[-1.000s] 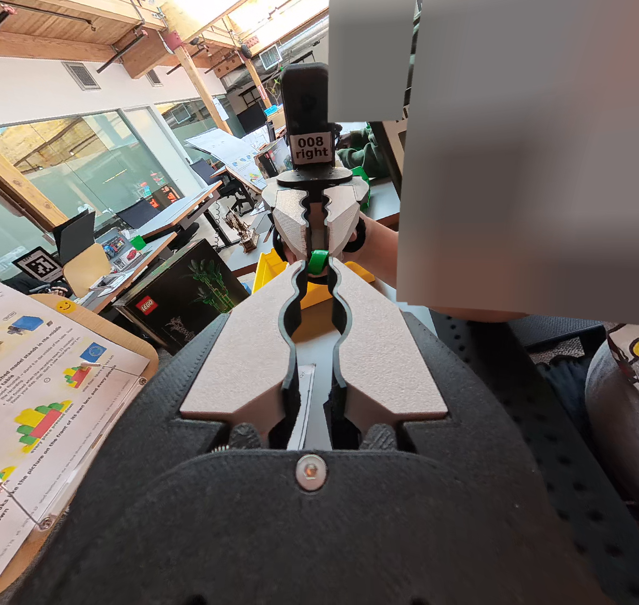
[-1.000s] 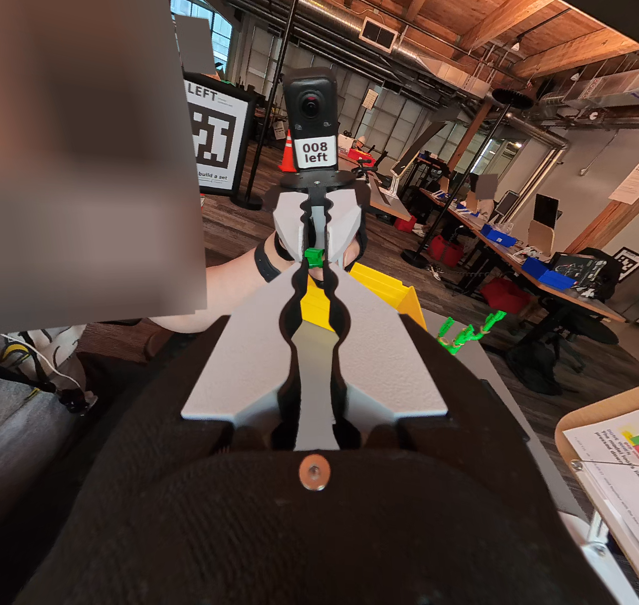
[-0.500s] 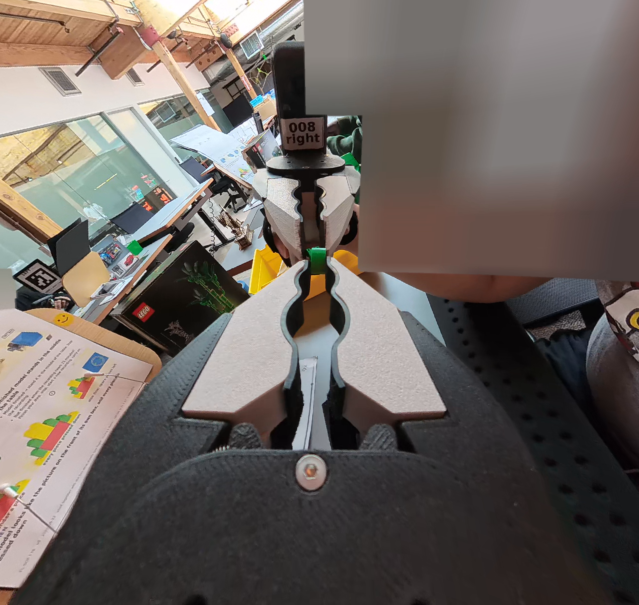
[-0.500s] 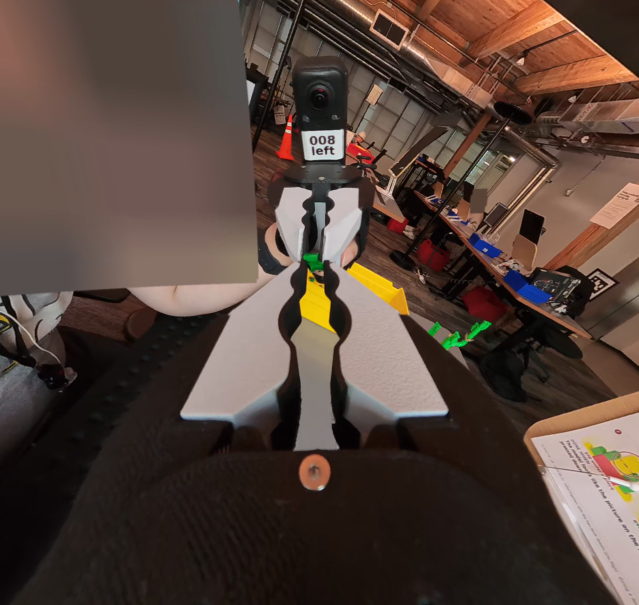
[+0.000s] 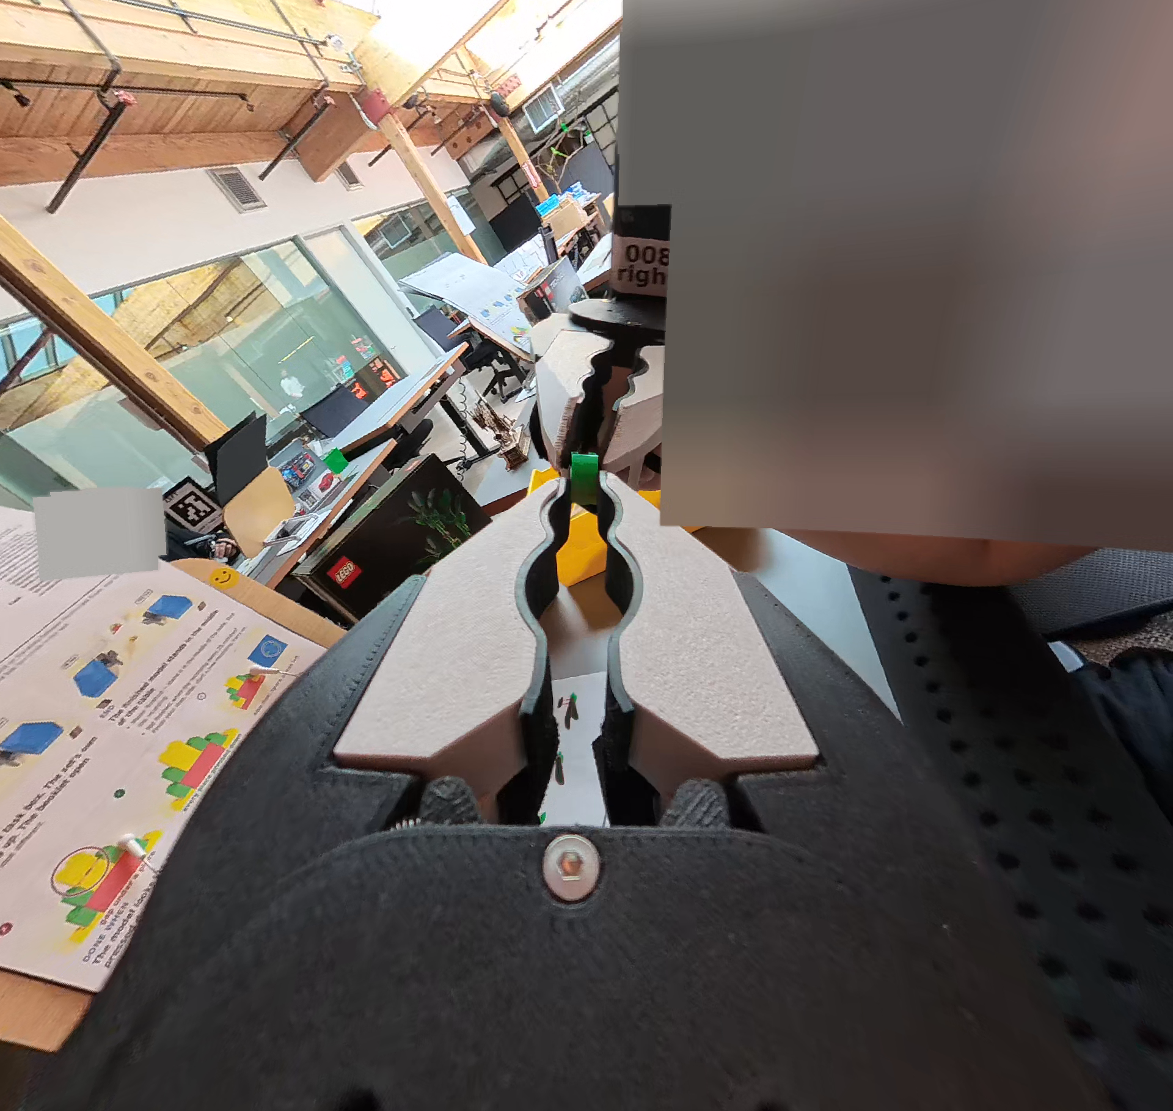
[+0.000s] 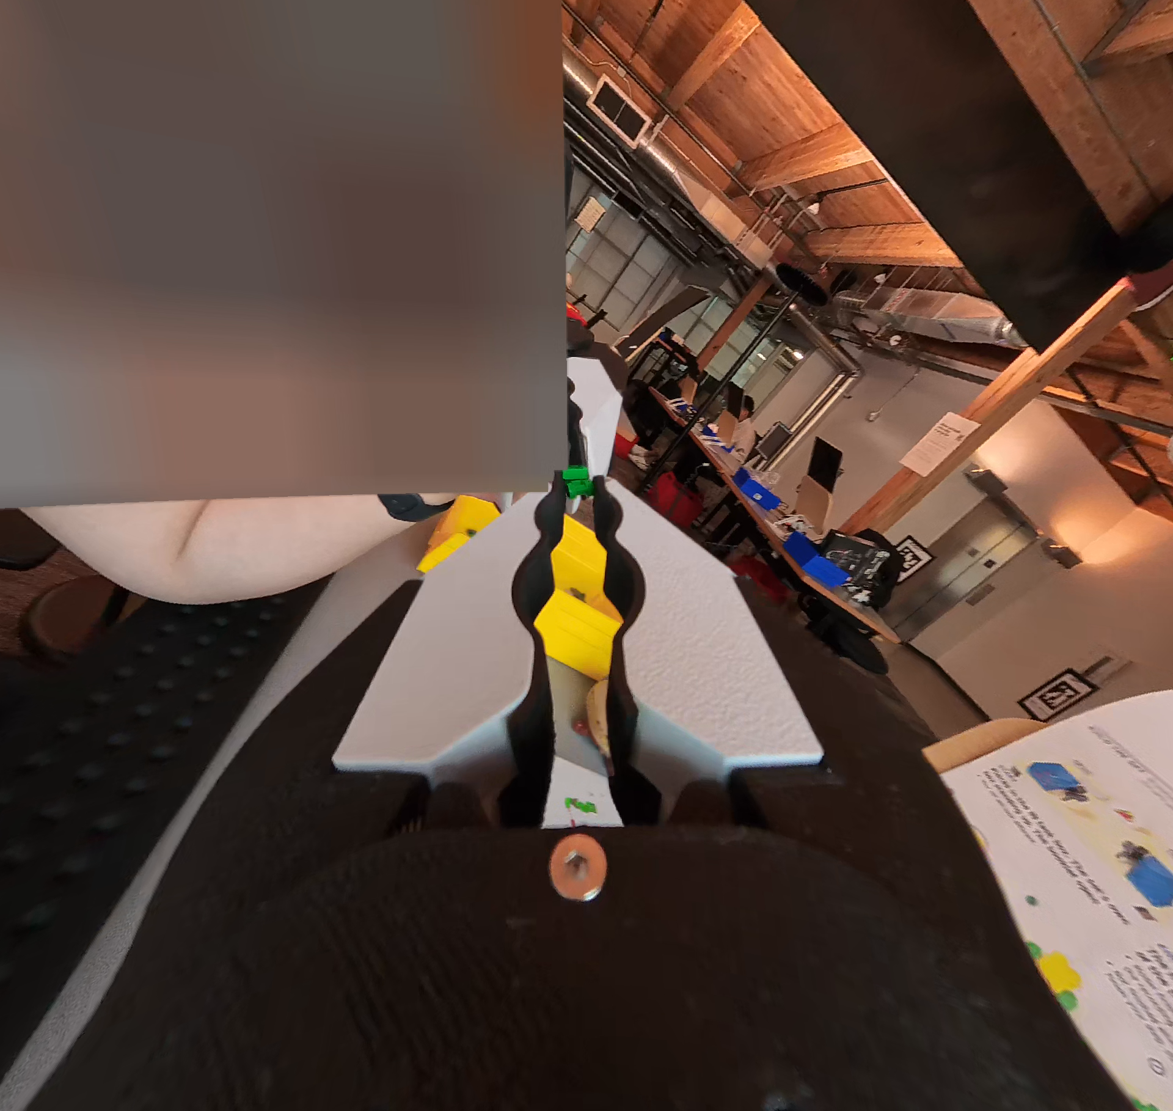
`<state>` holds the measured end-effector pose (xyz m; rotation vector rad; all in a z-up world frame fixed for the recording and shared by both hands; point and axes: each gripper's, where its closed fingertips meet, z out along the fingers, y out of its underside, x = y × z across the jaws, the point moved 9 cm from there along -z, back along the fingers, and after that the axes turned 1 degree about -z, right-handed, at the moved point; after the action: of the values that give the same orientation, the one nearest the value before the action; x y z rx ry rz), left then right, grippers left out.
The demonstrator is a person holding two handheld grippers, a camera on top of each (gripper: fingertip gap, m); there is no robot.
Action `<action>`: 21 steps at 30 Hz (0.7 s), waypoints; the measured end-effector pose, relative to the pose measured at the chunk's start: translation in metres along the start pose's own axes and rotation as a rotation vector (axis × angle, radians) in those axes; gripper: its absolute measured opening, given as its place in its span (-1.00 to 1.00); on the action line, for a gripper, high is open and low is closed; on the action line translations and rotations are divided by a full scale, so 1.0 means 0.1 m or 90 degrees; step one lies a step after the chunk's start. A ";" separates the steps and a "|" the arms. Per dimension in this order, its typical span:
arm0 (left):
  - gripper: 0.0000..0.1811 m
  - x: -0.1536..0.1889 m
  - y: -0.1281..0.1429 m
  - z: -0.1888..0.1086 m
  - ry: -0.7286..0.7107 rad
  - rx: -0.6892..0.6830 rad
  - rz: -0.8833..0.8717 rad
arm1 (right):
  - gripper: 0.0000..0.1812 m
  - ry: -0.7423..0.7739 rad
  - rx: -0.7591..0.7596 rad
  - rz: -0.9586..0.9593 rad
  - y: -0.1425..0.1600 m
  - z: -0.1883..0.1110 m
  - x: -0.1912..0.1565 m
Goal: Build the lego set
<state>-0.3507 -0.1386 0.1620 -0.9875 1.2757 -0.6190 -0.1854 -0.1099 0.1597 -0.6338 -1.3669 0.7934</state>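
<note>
Black gripper bodies, pale wavy jaws, silver screws

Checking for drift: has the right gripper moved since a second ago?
Yes. In the right wrist view the right gripper has tipped down and left: the yellow bin now fills more of the gap between its fingers.

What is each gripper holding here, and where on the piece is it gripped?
Both grippers meet tip to tip on green Lego: the left gripper pinches its near end, the right gripper the opposite end. One piece or two cannot be told.
</note>
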 end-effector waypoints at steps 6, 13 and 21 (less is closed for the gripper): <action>-0.94 -0.03 0.00 -0.01 -0.009 0.006 -0.012 | -0.92 0.021 0.001 -0.011 -0.01 0.02 0.00; -0.93 -0.11 0.07 0.00 0.041 0.004 -0.140 | -0.74 0.024 -0.039 -0.029 0.01 -0.03 0.01; -0.93 -0.30 0.42 0.10 0.150 -0.052 -0.433 | -0.67 0.063 -0.250 -0.303 0.17 0.04 -0.16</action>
<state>-0.3535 -0.0911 0.1396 -1.4630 1.1608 -1.2409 -0.1916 -0.1127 0.1370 -0.6037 -1.5139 0.1092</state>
